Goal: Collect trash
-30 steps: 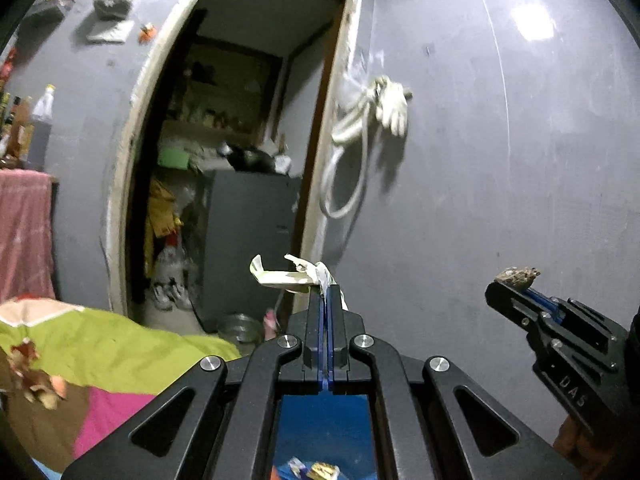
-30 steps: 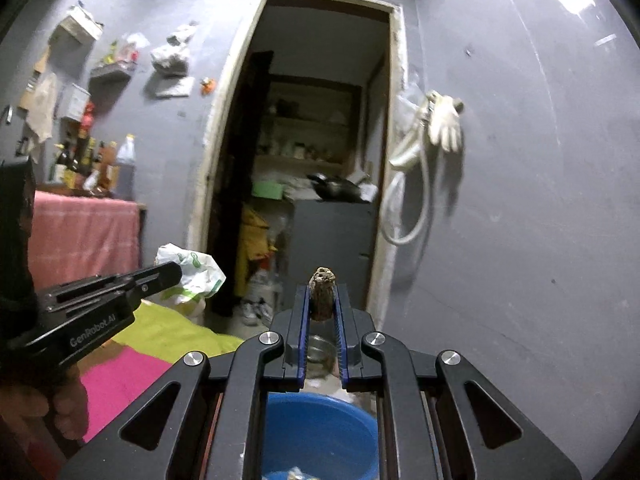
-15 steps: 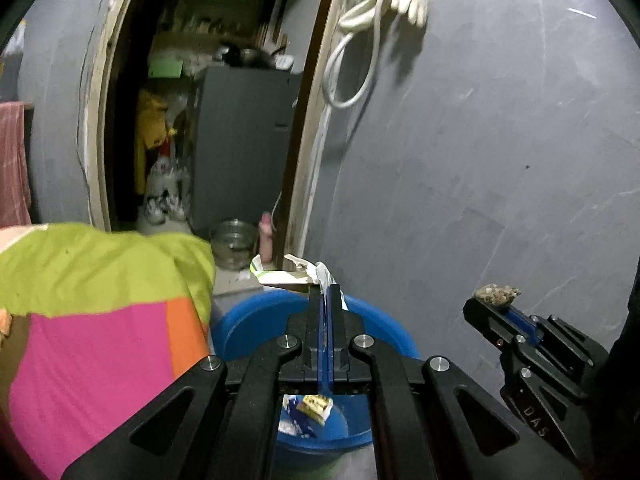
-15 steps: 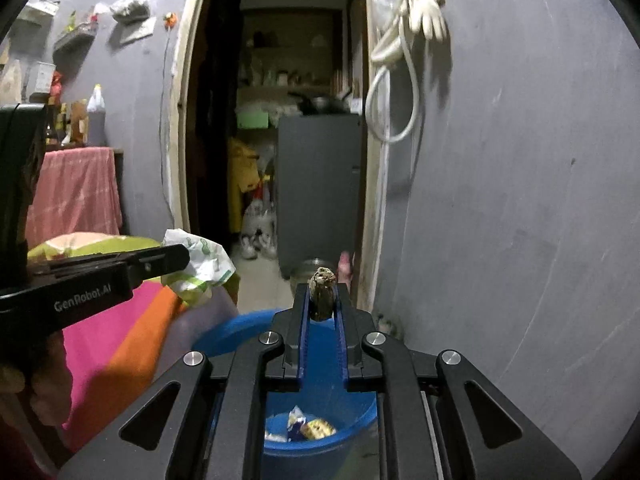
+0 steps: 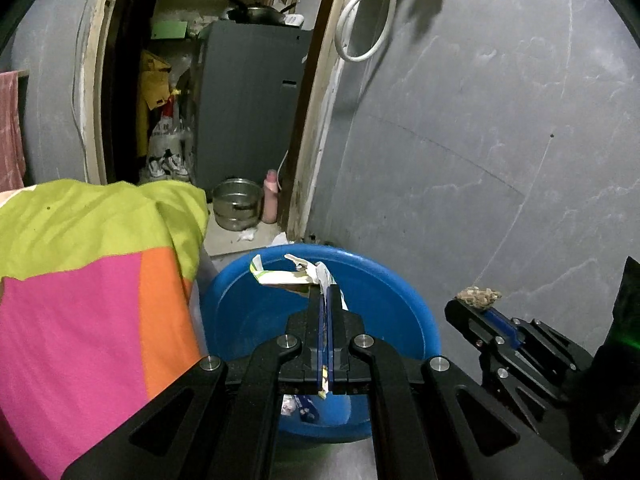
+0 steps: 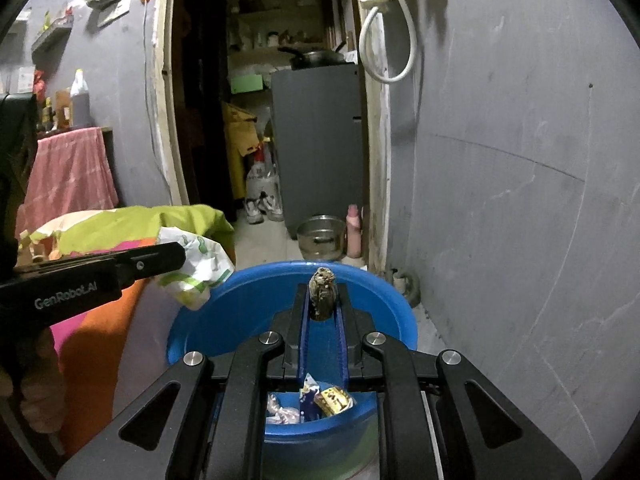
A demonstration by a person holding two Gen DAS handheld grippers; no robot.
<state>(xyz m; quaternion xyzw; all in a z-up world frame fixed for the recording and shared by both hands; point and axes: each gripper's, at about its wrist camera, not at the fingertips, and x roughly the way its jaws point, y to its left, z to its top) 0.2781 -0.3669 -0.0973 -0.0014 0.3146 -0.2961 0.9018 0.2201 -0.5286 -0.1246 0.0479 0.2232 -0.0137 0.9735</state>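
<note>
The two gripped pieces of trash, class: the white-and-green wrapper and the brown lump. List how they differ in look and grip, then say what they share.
1. The white-and-green wrapper is thin, crumpled and printed; the brown lump is compact, rough and mottled.
2. The wrapper spills well beyond the left gripper; the lump sits upright between the right gripper tips.
3. The left jaws are pressed nearly together; the right jaws stand apart around the lump.

Both are held above the blue basin.
</note>
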